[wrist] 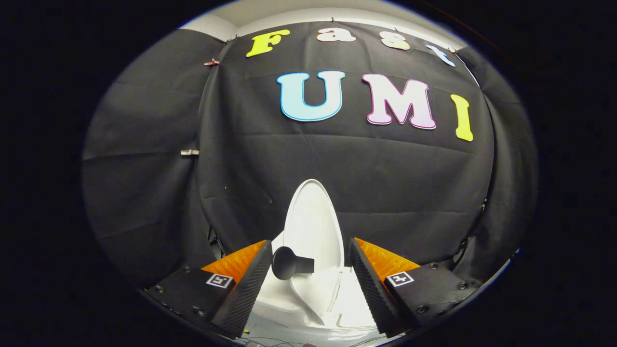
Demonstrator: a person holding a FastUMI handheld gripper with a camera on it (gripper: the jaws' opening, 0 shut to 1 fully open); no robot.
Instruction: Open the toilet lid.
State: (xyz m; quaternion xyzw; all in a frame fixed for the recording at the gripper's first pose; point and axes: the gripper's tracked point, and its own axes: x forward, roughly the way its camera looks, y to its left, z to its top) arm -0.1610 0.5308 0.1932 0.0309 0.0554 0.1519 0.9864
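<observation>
Gripper: the two-finger gripper [308,274] has black ridged pads and orange sides, and its fingers stand wide apart. They hold nothing and press on nothing.
Left finger: its black pad [246,289] is just beside a small black round knob on a short stem [289,263]. I cannot tell if they touch.
Between the fingers: the white plastic toilet base [313,299] sits low in the gap, just ahead of the fingers.
Toilet lid: the white oval toilet lid [312,226] stands up tall, already lifted, rising from the base between and beyond the fingers. The black knob sticks out from its left side.
Behind: the black cloth booth wall [144,193] hangs behind the lid.
</observation>
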